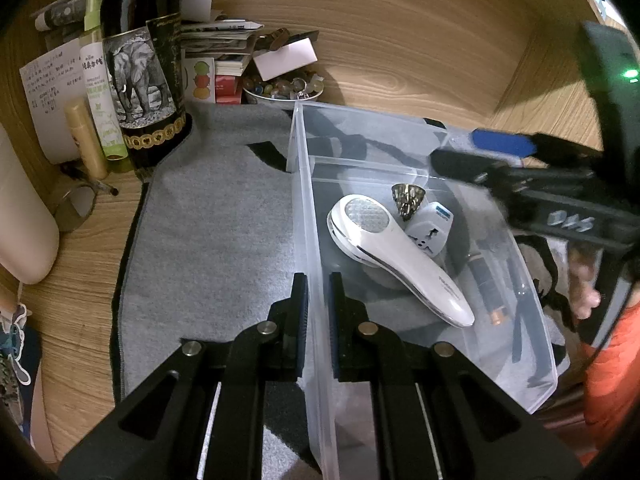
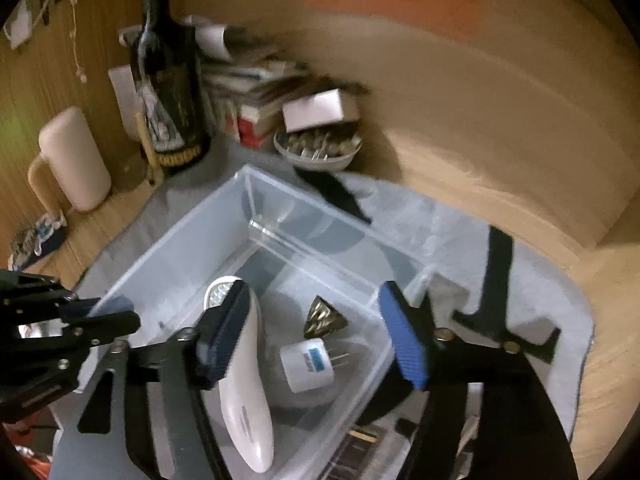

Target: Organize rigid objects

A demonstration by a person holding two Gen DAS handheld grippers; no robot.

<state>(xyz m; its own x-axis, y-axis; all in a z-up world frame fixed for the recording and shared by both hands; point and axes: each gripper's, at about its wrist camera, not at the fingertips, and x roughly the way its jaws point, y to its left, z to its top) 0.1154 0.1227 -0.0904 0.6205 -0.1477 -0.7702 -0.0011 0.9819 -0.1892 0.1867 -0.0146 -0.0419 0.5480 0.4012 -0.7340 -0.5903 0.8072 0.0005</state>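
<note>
- The left hand-held gripper (image 1: 318,300) is clenched on the near left wall of the clear bin (image 1: 310,208), one finger outside it and one inside
- The right hand-held gripper (image 2: 320,332) hangs released above the bin, its blue pads (image 2: 402,340) spread wide and grasping nothing
- Inside the bin, nearest, a white handheld device (image 1: 394,254) lies flat with its round grille end pointing away
- Just beyond it in the bin lies a white plug adapter (image 1: 430,226), touching the device
- Beyond the adapter sits a small gold-patterned cone (image 1: 408,198)
- Along the bin's right side lie dark pen-like sticks (image 1: 490,280), too blurred to name
- The bin stands on a grey mat (image 1: 208,220) spread over the wooden surface (image 1: 400,64)
- Left of the bin, past the mat's far corner, stands a dark bottle (image 1: 140,68) with an elephant label
- Behind the bin sits a bowl of small stones (image 1: 280,88)
</note>
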